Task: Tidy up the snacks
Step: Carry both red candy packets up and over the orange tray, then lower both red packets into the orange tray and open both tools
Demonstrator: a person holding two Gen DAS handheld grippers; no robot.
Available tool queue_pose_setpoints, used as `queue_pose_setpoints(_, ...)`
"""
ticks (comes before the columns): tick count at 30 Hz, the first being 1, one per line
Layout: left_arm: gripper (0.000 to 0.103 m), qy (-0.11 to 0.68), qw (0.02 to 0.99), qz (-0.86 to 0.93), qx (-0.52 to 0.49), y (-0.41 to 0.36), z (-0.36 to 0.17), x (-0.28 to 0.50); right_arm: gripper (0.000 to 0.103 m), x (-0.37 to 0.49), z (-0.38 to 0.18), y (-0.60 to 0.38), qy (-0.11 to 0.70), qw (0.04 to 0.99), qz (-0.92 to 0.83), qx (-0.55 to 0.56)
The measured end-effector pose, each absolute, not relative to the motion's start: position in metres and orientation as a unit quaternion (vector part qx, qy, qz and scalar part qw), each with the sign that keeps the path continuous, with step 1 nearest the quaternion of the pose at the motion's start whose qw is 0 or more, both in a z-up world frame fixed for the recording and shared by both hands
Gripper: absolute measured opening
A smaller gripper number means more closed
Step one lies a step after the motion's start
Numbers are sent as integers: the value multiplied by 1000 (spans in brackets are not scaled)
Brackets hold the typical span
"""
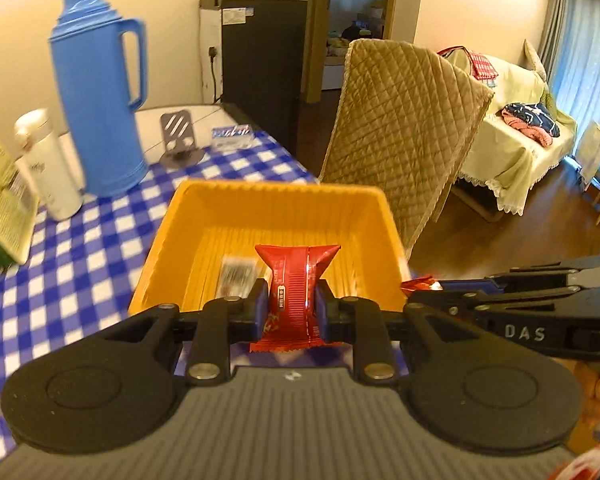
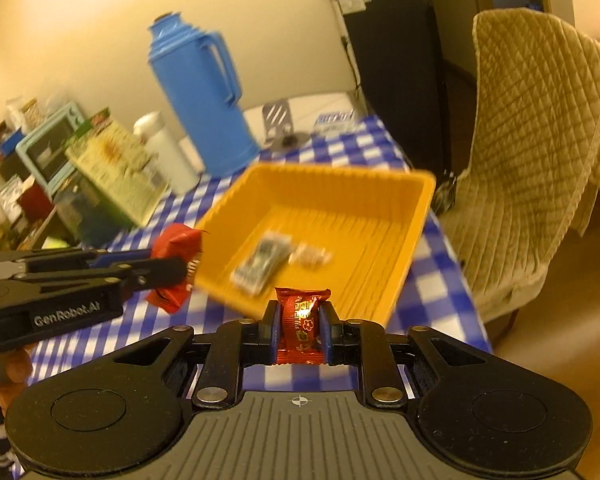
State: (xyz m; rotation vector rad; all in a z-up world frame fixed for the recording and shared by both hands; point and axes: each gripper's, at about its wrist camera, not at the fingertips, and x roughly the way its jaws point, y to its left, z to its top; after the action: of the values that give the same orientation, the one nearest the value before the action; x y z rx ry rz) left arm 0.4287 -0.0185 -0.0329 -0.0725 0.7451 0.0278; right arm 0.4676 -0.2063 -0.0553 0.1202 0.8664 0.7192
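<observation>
An orange tray (image 1: pixel 364 208) (image 2: pixel 416 216) sits on the blue checked tablecloth. In it lie a grey-black wrapped snack (image 1: pixel 236 278) (image 2: pixel 260 264) and a small pale snack (image 2: pixel 310 257). My left gripper (image 1: pixel 291 304) is shut on a large red snack packet (image 1: pixel 296 292), held over the tray's near edge; it also shows in the right wrist view (image 2: pixel 176 268). My right gripper (image 2: pixel 300 320) is shut on a small red snack packet (image 2: pixel 302 322) at the tray's near rim; its tip with the packet (image 1: pixel 420 283) shows right of the tray.
A blue thermos (image 1: pixel 96 92) (image 2: pixel 202 96), a white bottle (image 1: pixel 48 164) and a green box (image 1: pixel 0 200) stand behind and left of the tray. A metal stand (image 1: pixel 180 136) is farther back. A quilted chair (image 1: pixel 400 128) stands at the table's right edge.
</observation>
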Motion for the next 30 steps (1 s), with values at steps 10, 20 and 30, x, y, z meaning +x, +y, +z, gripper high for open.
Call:
queue_pose_setpoints(10,22,386,922,25,-27,-14,-52,507,20,536,-72,-184,428,842,321,74)
queue_pose_setpoints(20,22,419,906,38,-53,-2,-85,549,20,566,-99,-174,451,835,305,82)
queue_pose_setpoints(30,23,428,900,49,-61,5,-91,561,20,574,-104,-172,454,835,301,82)
